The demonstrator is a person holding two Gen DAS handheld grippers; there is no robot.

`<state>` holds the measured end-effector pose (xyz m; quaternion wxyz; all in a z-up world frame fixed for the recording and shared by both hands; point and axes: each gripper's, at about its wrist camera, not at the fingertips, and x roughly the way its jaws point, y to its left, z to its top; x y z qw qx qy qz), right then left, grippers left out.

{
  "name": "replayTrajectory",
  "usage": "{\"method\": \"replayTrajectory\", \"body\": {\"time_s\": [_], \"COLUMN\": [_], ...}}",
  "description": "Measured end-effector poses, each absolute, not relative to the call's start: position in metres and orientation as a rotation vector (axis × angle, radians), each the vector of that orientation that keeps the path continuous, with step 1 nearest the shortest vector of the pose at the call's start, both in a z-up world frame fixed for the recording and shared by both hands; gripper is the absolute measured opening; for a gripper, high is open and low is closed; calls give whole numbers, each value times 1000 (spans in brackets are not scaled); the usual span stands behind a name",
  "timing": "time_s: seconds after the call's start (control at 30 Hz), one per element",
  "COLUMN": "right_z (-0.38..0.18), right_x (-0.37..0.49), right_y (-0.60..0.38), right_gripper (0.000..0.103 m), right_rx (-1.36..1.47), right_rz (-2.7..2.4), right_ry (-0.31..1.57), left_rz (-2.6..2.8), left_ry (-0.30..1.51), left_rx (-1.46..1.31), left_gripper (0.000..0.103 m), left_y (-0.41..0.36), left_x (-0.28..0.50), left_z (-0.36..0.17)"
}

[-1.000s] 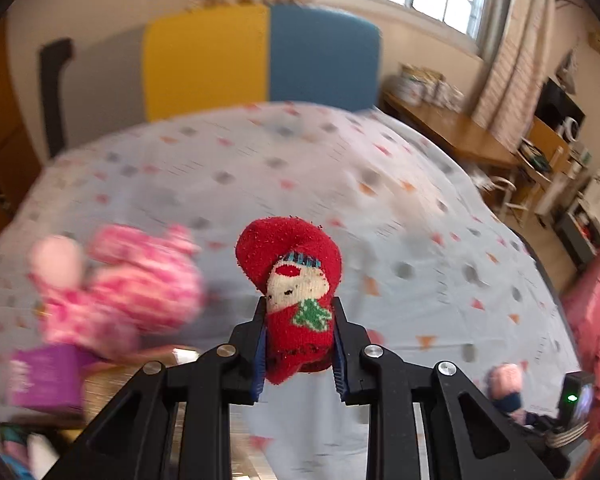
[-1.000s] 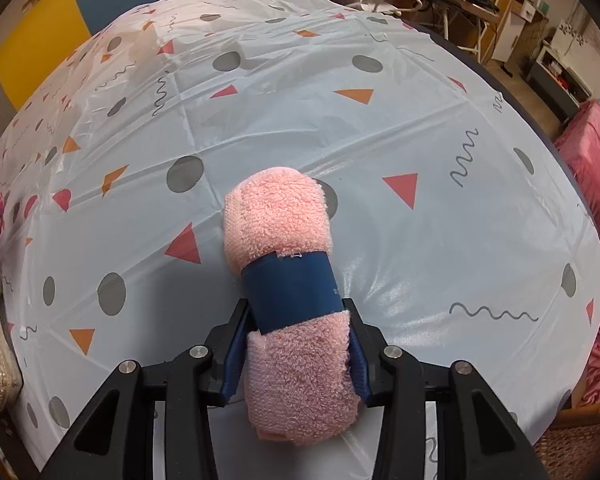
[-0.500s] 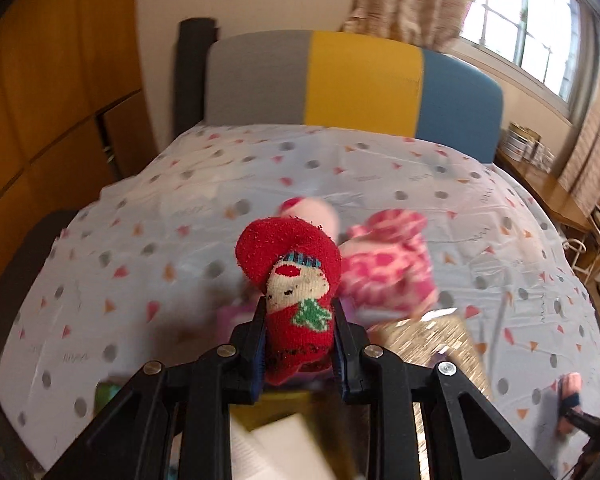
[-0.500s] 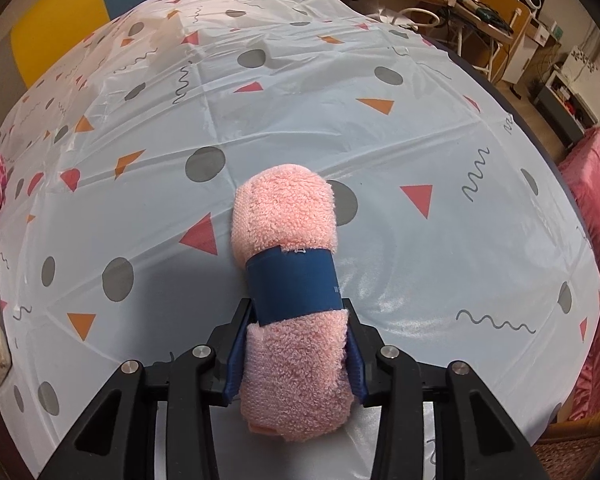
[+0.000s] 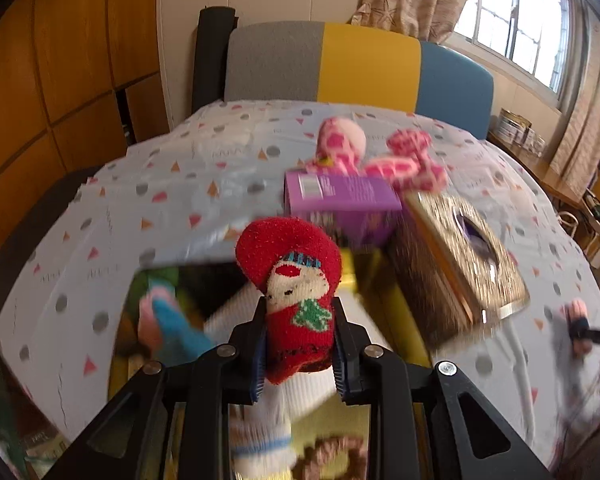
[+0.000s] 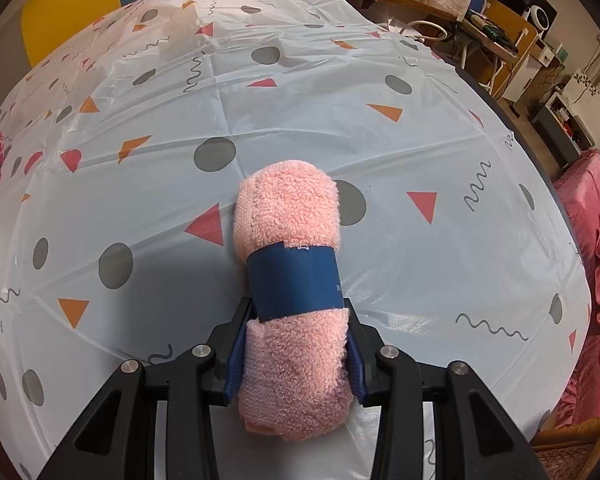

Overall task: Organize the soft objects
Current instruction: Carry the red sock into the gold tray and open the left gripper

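Note:
My left gripper (image 5: pixel 300 320) is shut on a red Christmas sock (image 5: pixel 296 272) with a white face and a green tree on it. It hangs over a yellow bin (image 5: pixel 404 320) that holds a white sock (image 5: pixel 260 432) and a blue and pink sock (image 5: pixel 168 320). My right gripper (image 6: pixel 296 320) is shut on a rolled pink towel (image 6: pixel 286 216) with a dark blue band, low over the patterned sheet (image 6: pixel 340 120). That towel and gripper also show small and blurred as the pink roll (image 5: pixel 578 320) at the right edge of the left wrist view.
A purple box (image 5: pixel 340 200) and a gold tissue box (image 5: pixel 460 256) stand behind the bin, with a pink spotted plush toy (image 5: pixel 348 148) beyond them. A grey, yellow and blue headboard (image 5: pixel 360 64) closes the far end. Pink bedding (image 6: pixel 588 280) and a wicker basket (image 6: pixel 572 452) lie right.
My left gripper has swung across the bed with the red sock, from beside the plush toy to over the yellow bin. The right gripper has barely moved and still holds the towel.

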<state>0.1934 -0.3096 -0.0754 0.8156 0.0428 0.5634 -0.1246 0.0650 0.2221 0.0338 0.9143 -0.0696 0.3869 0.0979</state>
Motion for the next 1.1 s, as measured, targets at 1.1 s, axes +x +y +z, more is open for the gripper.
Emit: {"method": "replayTrajectory", "body": {"time_s": [1.1], "right_z": [-75], "right_x": [195], "right_y": [-284], "right_gripper": [39], "right_rx": [-122], "right_rz": [-283], "right_ry": [1141], "left_rz": [230], "left_ry": [867], "left_rx": [-95], "left_gripper": [48], "left_y": [181], "left_x": [8], "left_z": [-33]}}
